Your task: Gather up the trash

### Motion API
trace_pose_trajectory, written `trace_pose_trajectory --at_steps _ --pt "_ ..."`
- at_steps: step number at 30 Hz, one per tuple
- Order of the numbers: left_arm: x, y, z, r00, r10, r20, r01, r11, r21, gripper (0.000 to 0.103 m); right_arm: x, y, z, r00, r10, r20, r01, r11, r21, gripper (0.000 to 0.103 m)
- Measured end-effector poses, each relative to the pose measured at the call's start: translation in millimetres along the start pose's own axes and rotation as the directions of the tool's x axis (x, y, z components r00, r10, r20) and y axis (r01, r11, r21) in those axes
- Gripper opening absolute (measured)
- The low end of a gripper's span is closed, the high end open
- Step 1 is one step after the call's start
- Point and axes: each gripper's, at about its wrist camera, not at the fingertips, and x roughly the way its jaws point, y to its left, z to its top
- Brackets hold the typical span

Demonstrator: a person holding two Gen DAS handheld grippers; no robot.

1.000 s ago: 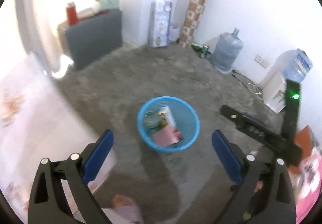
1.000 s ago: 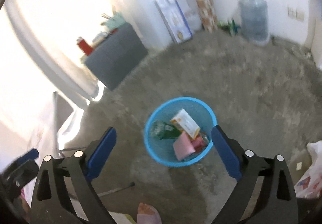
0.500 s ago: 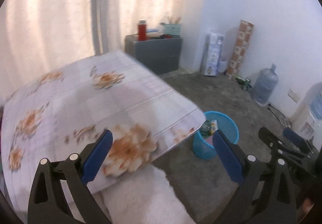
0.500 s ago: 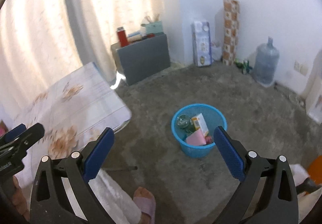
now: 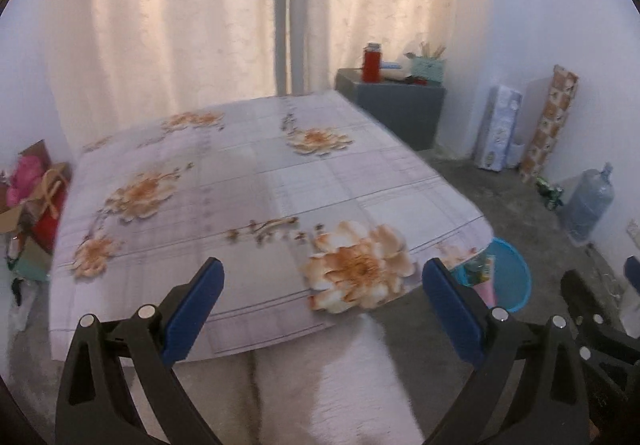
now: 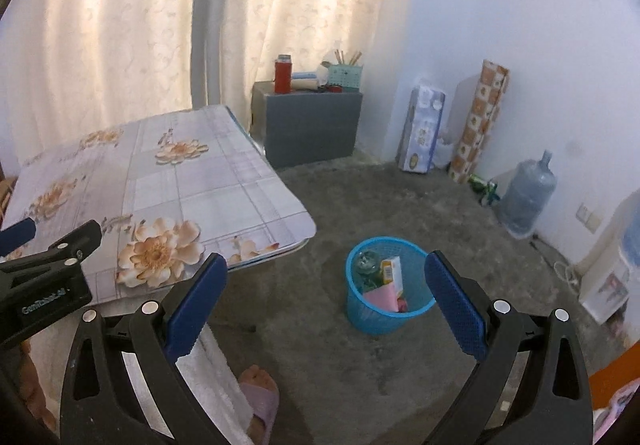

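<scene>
Scanning comes first: both the left tool (image 5: 322,303) and right tool (image 6: 326,297) hang spread and empty, the table (image 5: 256,181) shows no trash, and the basket (image 6: 386,287) on the floor already holds cartons.

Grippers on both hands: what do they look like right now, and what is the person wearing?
Each gripper, left and right, has a black plastic frame with triangular cut-outs, silver round pivot pins and two blue textured finger pads. The left gripper's black body, seen from the right wrist view, bears small white lettering too blurred to read. No cables show. The person wears white textured trousers and a pale purple slipper.
</scene>
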Motion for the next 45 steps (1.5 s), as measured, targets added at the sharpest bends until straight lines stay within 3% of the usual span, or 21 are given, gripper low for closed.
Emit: trace_pose_trajectory --at_steps 13,45 --pt "8.9 11.3 -12.0 0.994 0.054 -0.099 -0.06 0.996 -0.06 0.097 2.6 11.9 -6.6 0.995 0.014 -0.094 -0.014 1.0 0.002 0.095" --pt "9.2 -7.0 -9.4 0.99 0.052 -0.13 -0.056 0.998 -0.032 0.097 7.0 -16.0 -17.0 0.988 -0.028 -0.153 0.033 0.999 0.033 0.095"
